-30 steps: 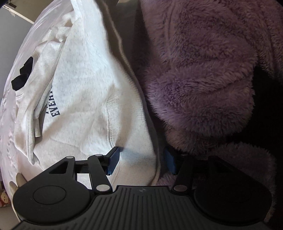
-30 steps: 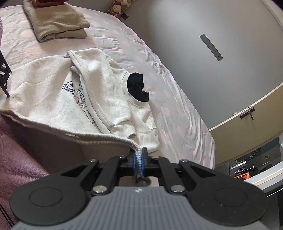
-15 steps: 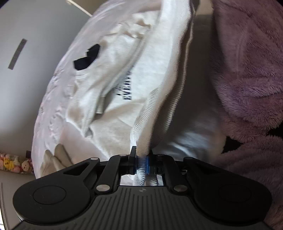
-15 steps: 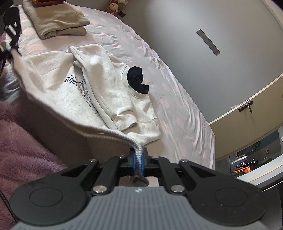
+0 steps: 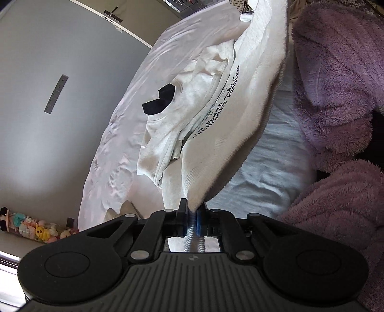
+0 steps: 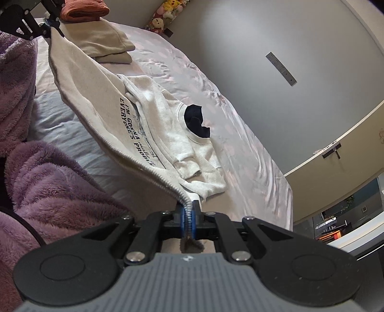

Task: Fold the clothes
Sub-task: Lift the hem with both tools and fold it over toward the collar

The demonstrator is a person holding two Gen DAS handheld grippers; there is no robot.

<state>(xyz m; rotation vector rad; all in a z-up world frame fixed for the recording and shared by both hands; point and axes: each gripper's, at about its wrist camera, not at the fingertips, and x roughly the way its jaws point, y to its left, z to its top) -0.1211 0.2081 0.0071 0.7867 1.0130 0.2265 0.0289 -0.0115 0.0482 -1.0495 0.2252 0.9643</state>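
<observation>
1. The left gripper (image 5: pixel 192 219) has its fingers (image 5: pixel 183 216) pressed together on one corner of the ribbed hem of the sweatshirt (image 5: pixel 211 100).
2. The right gripper (image 6: pixel 189 220) is clamped the same way on the other hem corner, the ribbing pinched between its blue pads.
3. The hem hangs taut between the two grippers, lifted clear of the bed (image 6: pixel 230 100). The left gripper shows at the top left of the right wrist view, holding the far corner.
4. The rest of the sweatshirt lies on the bed, collar towards the far edge, sleeves folded in over the chest, black lettering partly showing.
5. A dark patch (image 6: pixel 195 121) shows inside the neck opening.
6. A folded beige garment (image 6: pixel 108 46) lies on the bed beyond the sweatshirt, with a folded rust-coloured one (image 6: pixel 84 9) behind it.
7. A purple fleece sleeve (image 5: pixel 336 84) fills the near side of both views.
8. Soft toys (image 6: pixel 165 12) sit in a row beyond the bed.
</observation>
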